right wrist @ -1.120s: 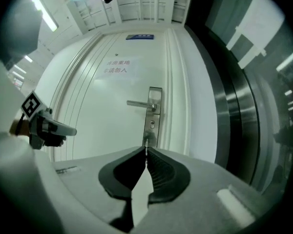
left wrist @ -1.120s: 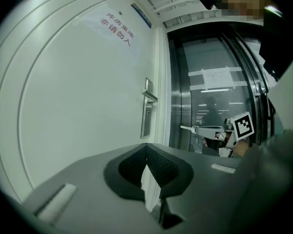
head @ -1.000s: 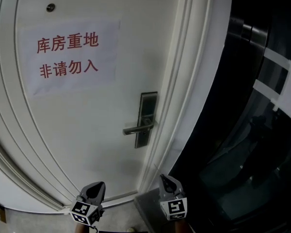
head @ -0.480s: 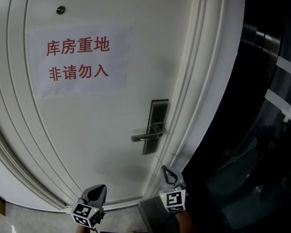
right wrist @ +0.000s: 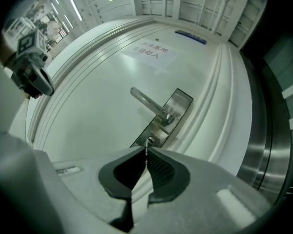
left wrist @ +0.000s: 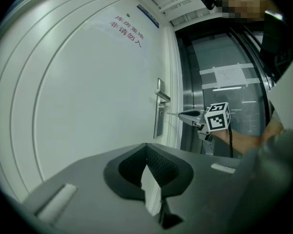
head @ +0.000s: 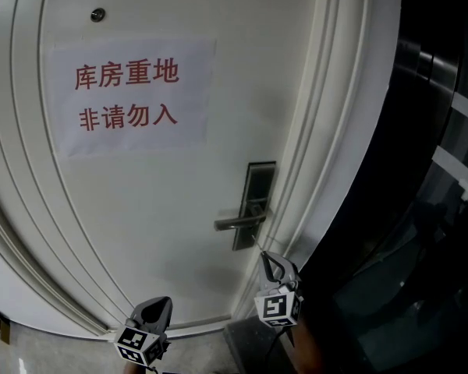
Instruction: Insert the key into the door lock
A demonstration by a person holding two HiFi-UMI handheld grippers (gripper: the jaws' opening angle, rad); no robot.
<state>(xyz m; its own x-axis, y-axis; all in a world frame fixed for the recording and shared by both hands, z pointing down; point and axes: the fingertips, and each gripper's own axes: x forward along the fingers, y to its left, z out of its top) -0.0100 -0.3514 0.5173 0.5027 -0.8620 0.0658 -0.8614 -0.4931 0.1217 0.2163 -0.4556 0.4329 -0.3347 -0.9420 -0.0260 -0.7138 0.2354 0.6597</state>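
Right claw point(right wrist: 145, 156): closed on the key point(right wrist: 146, 148), which is pinched at the very tips and points at the door point(right wrist: 102, 96).
Key position: just short of the keyhole point(right wrist: 149, 140), low on the lock plate point(right wrist: 168, 110) and under the handle point(right wrist: 149, 103). I cannot confirm contact.
Left claw point(left wrist: 146, 147): tips together, empty, held low and well clear of the lock plate.
Risk, alignment: if you push with the key off-line or turned against the keyhole, it will likely skate across the lock plate.
Risk, grip: your hold is thin, so a jammed tip can twist the key in your grip or knock it free.
Risk, handle: if you lift too high, you strike the handle.
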